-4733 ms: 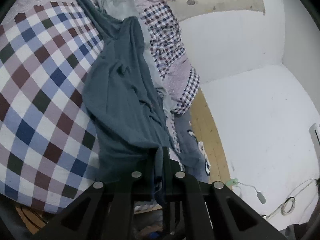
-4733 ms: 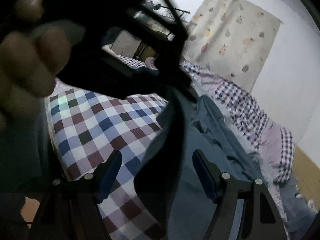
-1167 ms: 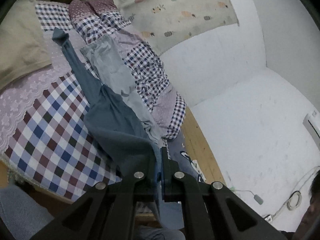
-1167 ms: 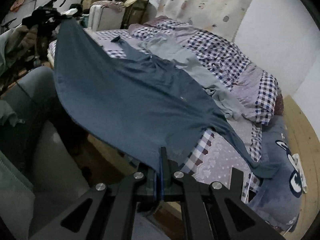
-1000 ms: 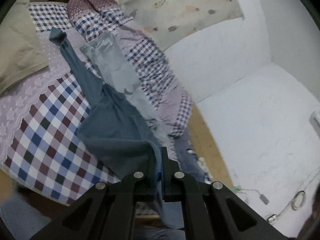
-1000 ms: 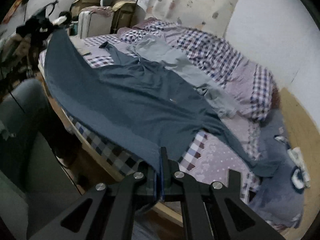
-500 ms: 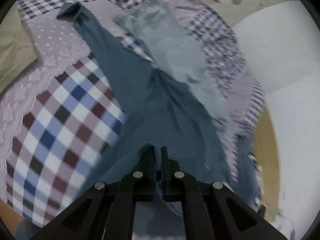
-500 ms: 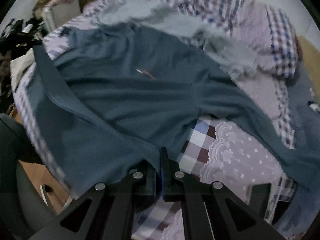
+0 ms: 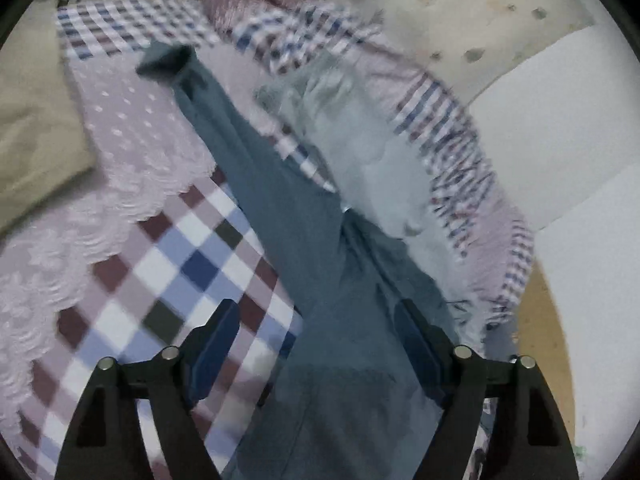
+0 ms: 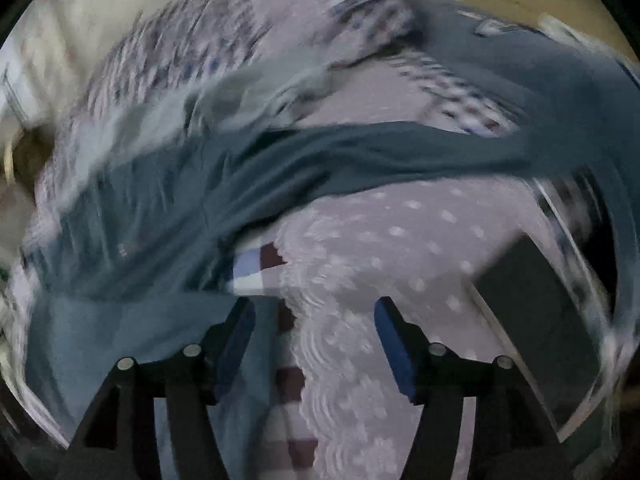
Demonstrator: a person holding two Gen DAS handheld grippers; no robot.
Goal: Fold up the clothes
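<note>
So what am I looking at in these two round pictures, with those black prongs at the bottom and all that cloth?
No robot here: a person holds a two-fingered clamp in each hand, each with a wide-angle camera looking along its fingers. One picture is from the left gripper, the other from the right gripper. Both look down on a bed with a checked bedsheet and a lilac lace cover. A dark teal long-sleeved shirt lies spread on it, beside a pale grey garment. Both sets of jaws have just been opening; nothing is gripped now, though the shirt lies below the left one.

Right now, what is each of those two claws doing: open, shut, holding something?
Left gripper: just opened, blue shirt lying loose between its fingers.
Right gripper: just opened, holding nothing.
</note>
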